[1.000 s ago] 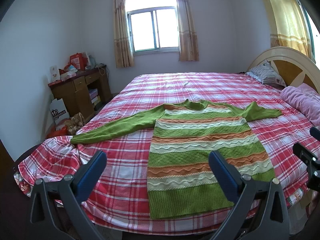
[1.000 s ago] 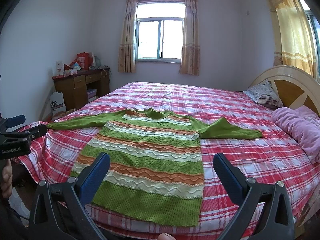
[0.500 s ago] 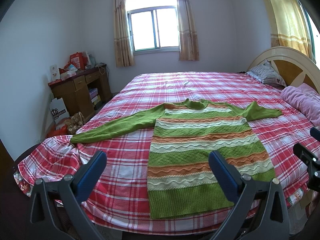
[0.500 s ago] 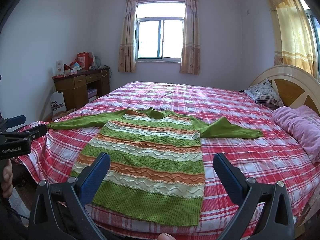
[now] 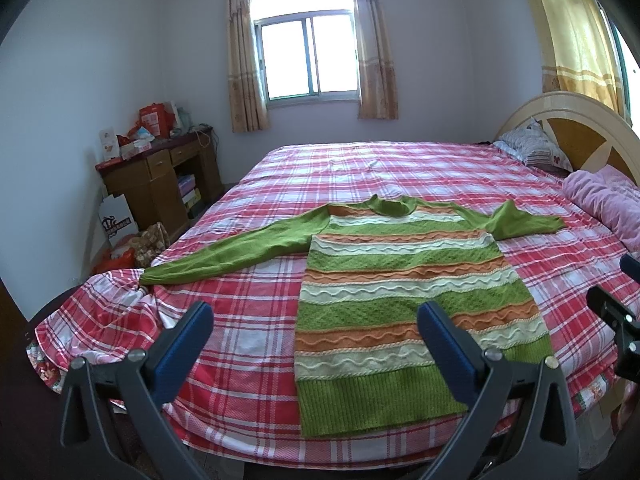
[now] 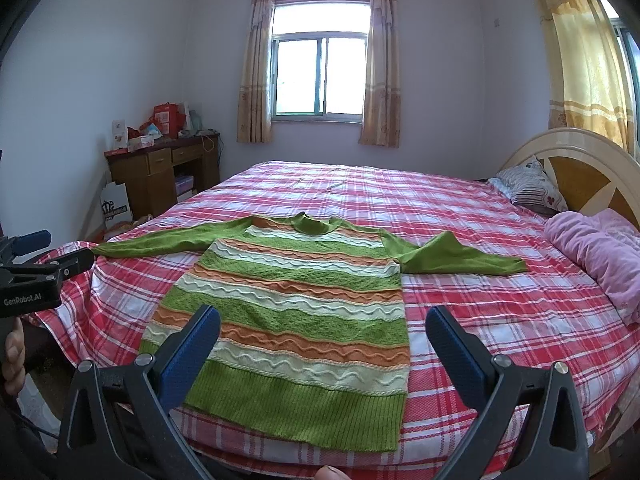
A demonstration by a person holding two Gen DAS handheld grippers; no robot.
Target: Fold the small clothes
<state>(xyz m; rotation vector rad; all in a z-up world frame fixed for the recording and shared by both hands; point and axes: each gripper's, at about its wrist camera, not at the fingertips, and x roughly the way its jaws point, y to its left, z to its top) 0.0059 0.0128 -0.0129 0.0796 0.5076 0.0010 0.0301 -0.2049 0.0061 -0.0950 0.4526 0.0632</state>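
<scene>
A green sweater with orange and cream stripes (image 5: 404, 292) lies flat on the red plaid bed (image 5: 248, 320), hem toward me, its left sleeve stretched out to the left and its right sleeve bent near the shoulder. It also shows in the right wrist view (image 6: 292, 312). My left gripper (image 5: 314, 320) is open and empty, held off the bed's near edge before the hem. My right gripper (image 6: 322, 326) is open and empty, also off the near edge. The left gripper shows at the right wrist view's left edge (image 6: 44, 256); the right gripper shows at the left wrist view's right edge (image 5: 616, 300).
A pink blanket (image 6: 596, 252) and a pillow (image 6: 528, 188) lie by the wooden headboard (image 6: 588, 168) at the right. A wooden desk (image 6: 160, 172) with boxes stands at the left wall, with bags on the floor beside it (image 5: 132, 244). A curtained window (image 6: 320, 76) is at the back.
</scene>
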